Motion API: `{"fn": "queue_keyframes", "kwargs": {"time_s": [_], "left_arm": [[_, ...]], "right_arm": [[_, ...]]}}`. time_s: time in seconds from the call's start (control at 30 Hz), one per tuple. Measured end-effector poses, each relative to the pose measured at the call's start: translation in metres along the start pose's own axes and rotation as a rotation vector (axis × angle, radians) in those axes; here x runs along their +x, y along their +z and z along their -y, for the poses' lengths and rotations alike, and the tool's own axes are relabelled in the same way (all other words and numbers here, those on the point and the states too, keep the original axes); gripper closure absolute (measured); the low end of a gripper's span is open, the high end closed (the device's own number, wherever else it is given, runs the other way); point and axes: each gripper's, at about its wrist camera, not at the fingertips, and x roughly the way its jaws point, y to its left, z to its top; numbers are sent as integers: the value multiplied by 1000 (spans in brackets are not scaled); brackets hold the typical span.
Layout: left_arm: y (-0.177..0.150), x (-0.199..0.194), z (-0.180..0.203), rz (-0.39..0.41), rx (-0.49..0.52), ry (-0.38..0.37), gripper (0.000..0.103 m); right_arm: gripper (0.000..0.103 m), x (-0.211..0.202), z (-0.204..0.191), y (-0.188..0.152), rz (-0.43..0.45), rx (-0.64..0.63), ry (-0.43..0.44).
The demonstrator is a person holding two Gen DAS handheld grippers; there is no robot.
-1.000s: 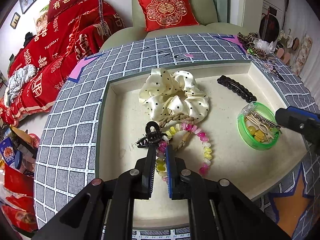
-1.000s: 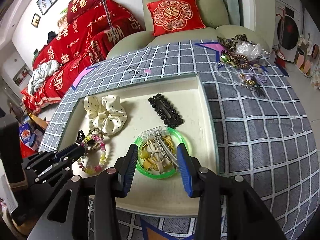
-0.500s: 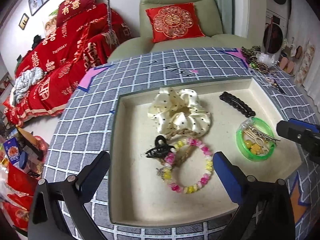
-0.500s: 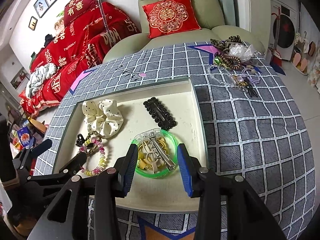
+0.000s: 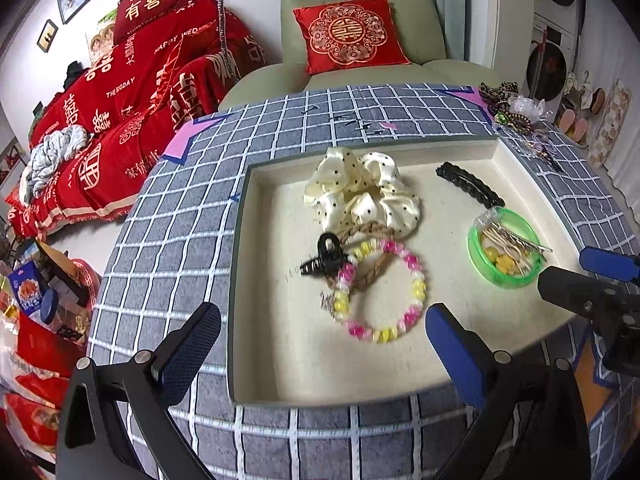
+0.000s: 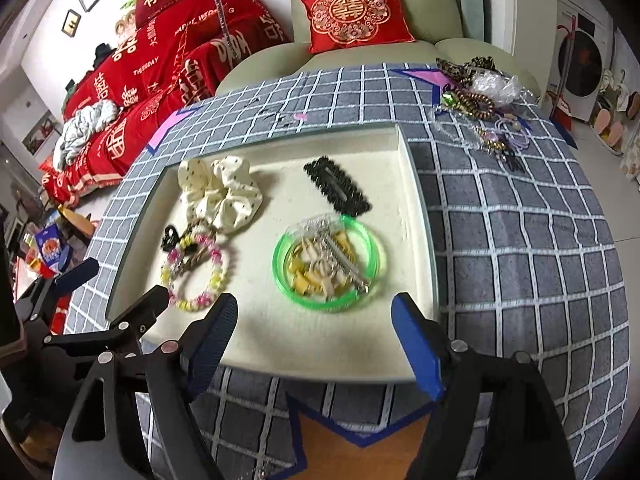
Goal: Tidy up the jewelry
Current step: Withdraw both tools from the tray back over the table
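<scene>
A second ago the left gripper [image 5: 322, 338] was pinched shut right by the little black claw clip [image 5: 323, 260]; now its jaws are wide apart and it has pulled back over the near edge of the tray [image 5: 256, 396], and the clip lies loose in the tray, touching the pink and yellow bead bracelet [image 5: 380, 292]. The right gripper [image 6: 314, 334] has opened up too, from a middle gap to a wide one, and has backed away from the green dish [image 6: 326, 262]; it holds nothing.

So I think one drop-off is just done, and the next thing to sort has to be picked; most likely from the pile of loose jewelry [image 6: 480, 108] on the checked cloth, well apart from the tray. That calls for a long reach to the far right corner, then a careful pinch, since the pieces look thin and tangled.

The right view shows that pile plainly, and the black hair clip [image 6: 336, 190] flat from above; the left view shows only the pile's edge, but shows better how the claw clip sits by the bracelet, near the spotted scrunchie [image 5: 362, 196].
</scene>
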Motion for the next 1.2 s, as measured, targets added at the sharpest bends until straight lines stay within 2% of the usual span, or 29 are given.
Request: {"fn": "queue_keyframes", "kwargs": {"time_s": [0.23,0.37,0.43,0.6,0.8,1.03,1.2], "left_arm": [[-29,-27,-7,6,-10,-16,0],[-49,-52,-15,18,-50,-21,0],[-61,-68,-19,36,-68,-20,0],[-82,-105,-22,90,-65,-3,0],[-104,-146,-24,146,-80,-18,0],[-122,-168,-20,172,-79,-13,0],[-130,-177,-19,179,-87,-8,0]], "right_arm": [[19,-24,-6,-20,18,-13,5],[16,-42,-12,-40,29,-12,3],[0,-52,-16,-50,44,-12,-6],[0,-89,-28,-75,109,-17,-25],[0,-128,-41,-106,178,-13,-76],[0,-160,-50,-131,244,-37,-173],[0,-173,-53,-141,265,-50,-193]]}}
